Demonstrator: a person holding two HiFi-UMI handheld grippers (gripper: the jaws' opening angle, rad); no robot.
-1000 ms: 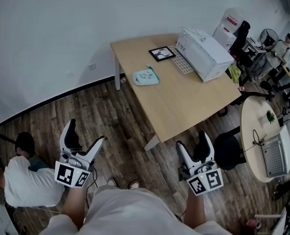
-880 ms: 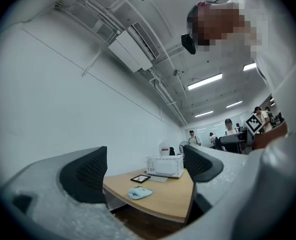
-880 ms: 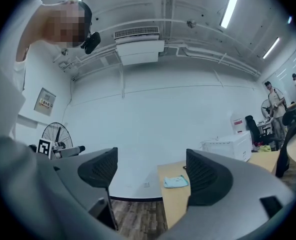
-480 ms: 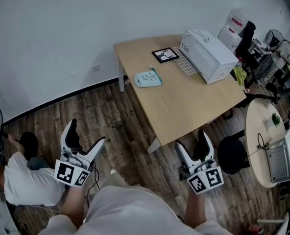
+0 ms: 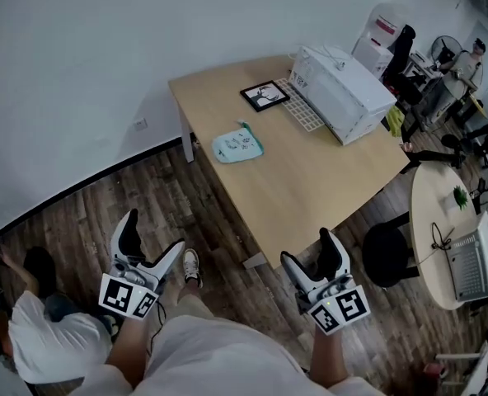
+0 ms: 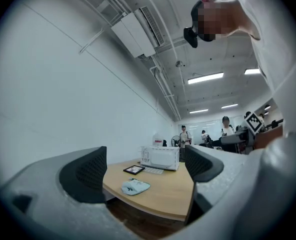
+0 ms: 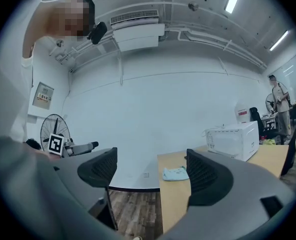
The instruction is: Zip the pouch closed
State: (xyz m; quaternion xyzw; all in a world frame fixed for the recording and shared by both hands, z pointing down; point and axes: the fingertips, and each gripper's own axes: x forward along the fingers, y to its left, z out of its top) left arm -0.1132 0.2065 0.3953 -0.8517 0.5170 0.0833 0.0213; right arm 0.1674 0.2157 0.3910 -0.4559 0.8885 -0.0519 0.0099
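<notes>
The small pale blue-green fabric pouch [image 5: 237, 145] lies flat on the light wooden bench [image 5: 314, 184], near the bench's left edge and well apart from both grippers. Behind it, towards the far end, sits a black-framed tablet [image 5: 265, 95], and beside that a white boxy microwave oven [image 5: 343, 82] with a flat white gridded panel [image 5: 304, 108] lying along its near side.

The left gripper [image 5: 152, 242] hangs low over the dark wood-plank floor [image 5: 211, 213], short of the bench. Its jaws stand wide apart with nothing between them; the left gripper view looks through the gap at the bench top and pouch beyond. The right gripper [image 5: 310, 254] is held near the bench's front corner, its jaws likewise spread wide and empty, with the pouch seen in the distance through the gap.

To the right stands a round white table [image 5: 429, 221] carrying a laptop [image 5: 466, 264]. A person in a white shirt [image 5: 54, 346] is low on the floor at the left.
</notes>
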